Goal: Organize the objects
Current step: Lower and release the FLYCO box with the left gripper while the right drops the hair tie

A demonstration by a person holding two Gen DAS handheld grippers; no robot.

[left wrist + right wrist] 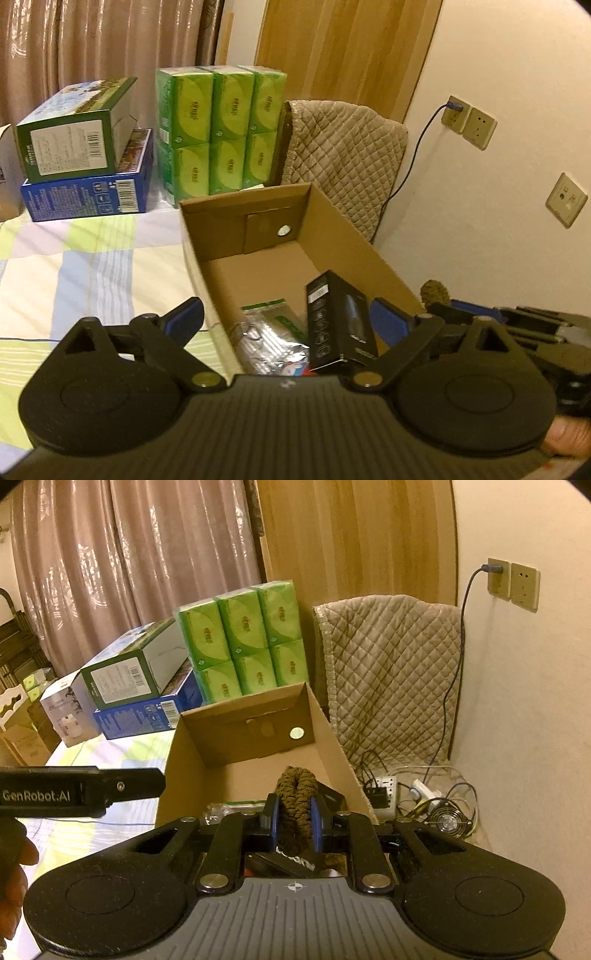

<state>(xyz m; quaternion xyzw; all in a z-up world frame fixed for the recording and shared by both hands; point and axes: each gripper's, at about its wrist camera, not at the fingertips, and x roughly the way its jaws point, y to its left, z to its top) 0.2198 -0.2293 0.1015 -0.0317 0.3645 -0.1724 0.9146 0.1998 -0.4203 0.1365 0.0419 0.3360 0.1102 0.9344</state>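
Cardboard box (354,236) open on the checked bedspread (74,258), black carton (338,317) leaning inside it, left gripper (291,317) tilted down over it, jaws spread wide and empty, right gripper (294,818) angled down, pinching brown braided cord (297,797), power strip (384,794) and small fan (448,818) seen only from right wrist.

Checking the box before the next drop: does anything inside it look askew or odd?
Yes. In the cardboard box, the black carton stands tilted on end, leaning against the right wall instead of lying flat. The clear packet beside it lies flat. Nothing looks spilled or damaged.
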